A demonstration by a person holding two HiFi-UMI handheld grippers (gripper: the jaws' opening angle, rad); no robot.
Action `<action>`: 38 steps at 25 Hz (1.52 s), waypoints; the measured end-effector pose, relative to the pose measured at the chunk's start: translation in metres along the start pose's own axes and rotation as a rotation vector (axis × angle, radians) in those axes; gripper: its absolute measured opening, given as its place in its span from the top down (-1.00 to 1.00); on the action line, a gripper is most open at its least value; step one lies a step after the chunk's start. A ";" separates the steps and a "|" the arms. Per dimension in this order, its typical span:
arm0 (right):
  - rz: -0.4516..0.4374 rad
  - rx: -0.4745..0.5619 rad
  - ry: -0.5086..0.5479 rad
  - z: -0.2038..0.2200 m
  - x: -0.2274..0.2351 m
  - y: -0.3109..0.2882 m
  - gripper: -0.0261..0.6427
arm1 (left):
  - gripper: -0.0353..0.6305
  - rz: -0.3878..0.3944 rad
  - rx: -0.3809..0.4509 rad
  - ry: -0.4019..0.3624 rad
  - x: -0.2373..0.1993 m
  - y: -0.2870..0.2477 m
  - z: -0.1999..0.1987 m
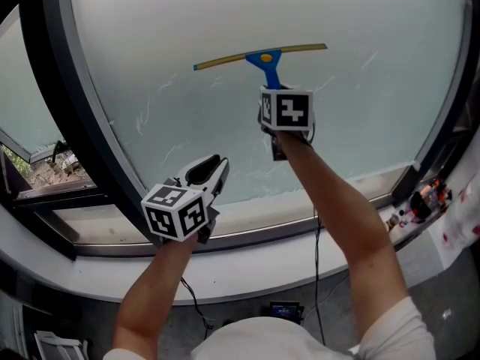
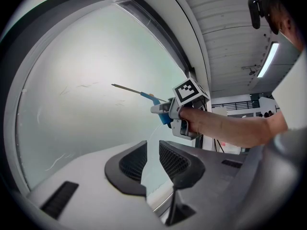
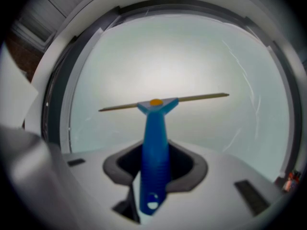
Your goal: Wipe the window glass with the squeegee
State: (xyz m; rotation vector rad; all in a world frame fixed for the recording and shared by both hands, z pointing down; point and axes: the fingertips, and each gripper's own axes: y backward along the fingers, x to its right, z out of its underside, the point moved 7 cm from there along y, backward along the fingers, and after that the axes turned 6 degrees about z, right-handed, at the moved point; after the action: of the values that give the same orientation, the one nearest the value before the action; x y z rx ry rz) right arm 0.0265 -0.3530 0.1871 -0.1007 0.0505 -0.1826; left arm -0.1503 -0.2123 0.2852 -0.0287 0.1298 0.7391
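The right tongs (image 1: 273, 82) are clamped on the blue handle of the squeegee (image 1: 262, 55), whose thin yellow-edged blade lies level and seems to rest high on the glass (image 1: 150, 43). The left tongs (image 1: 206, 172) hang low by the sill, nearly together on nothing. Faint pale streaks mark the glass beside and below the blade, so most of the wiping looks still to do.
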 end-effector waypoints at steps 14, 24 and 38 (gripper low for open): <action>-0.017 -0.066 -0.015 0.044 -0.003 -0.006 0.48 | 0.59 -0.017 -0.021 0.042 -0.003 0.004 0.028; -0.021 -0.098 -0.028 0.065 -0.002 -0.007 0.48 | 0.59 -0.015 -0.031 0.066 -0.002 0.004 0.040; -0.028 -0.146 -0.039 0.098 -0.005 -0.010 0.48 | 0.59 -0.022 -0.052 0.096 -0.003 0.006 0.063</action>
State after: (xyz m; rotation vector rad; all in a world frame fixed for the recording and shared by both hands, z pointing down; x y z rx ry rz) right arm 0.0258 -0.3523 0.2856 -0.2504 0.0236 -0.2047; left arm -0.1494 -0.2051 0.3486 -0.1154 0.2014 0.7195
